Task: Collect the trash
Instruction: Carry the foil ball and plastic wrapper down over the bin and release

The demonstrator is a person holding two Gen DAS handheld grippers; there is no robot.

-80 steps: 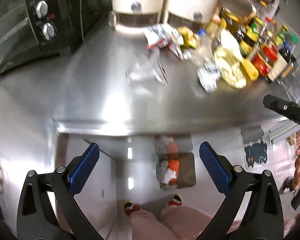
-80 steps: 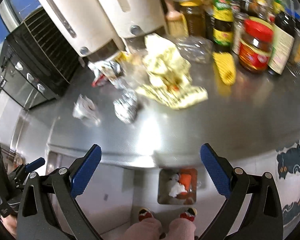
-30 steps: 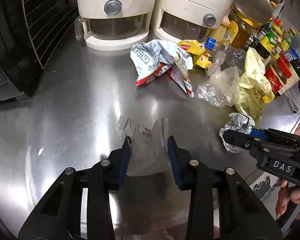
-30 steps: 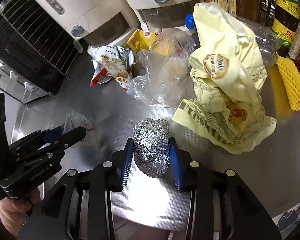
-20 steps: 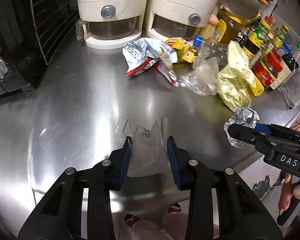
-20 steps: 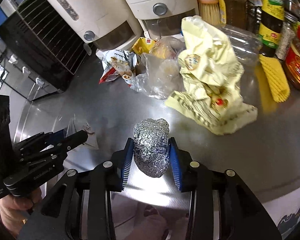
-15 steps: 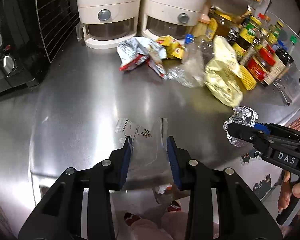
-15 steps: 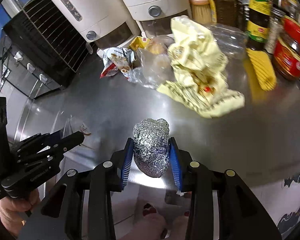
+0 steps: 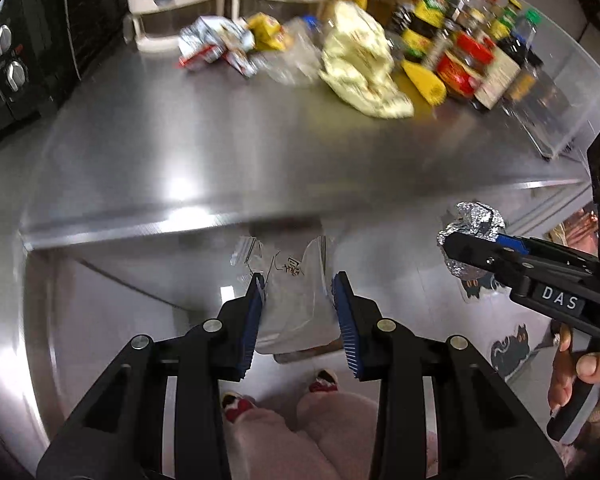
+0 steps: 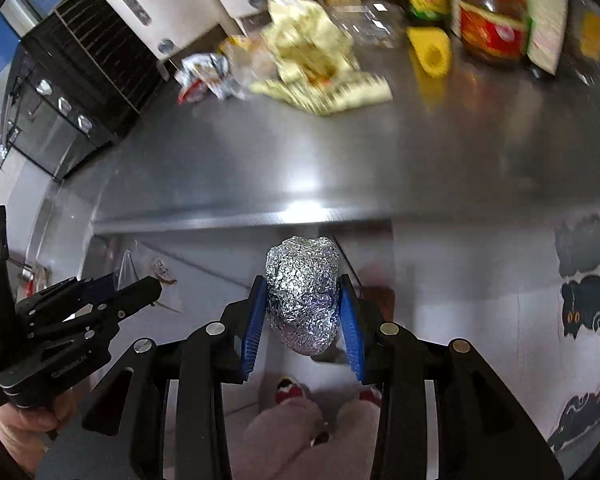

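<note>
The left hand-held gripper (image 9: 299, 312) is closed on a clear plastic bag (image 9: 296, 280); the right hand-held gripper (image 10: 303, 314) is clamped on a foil ball (image 10: 302, 292). Both items are held past the near edge of the tabletop (image 9: 220, 152), above the floor. A bin is only partly glimpsed behind the loads; its contents cannot be told. Risk is judged: the limp bag could slip from the pads or miss the bin on release. A yellow wrapper (image 9: 360, 64) and a snack packet (image 9: 212, 44) remain at the far side.
</note>
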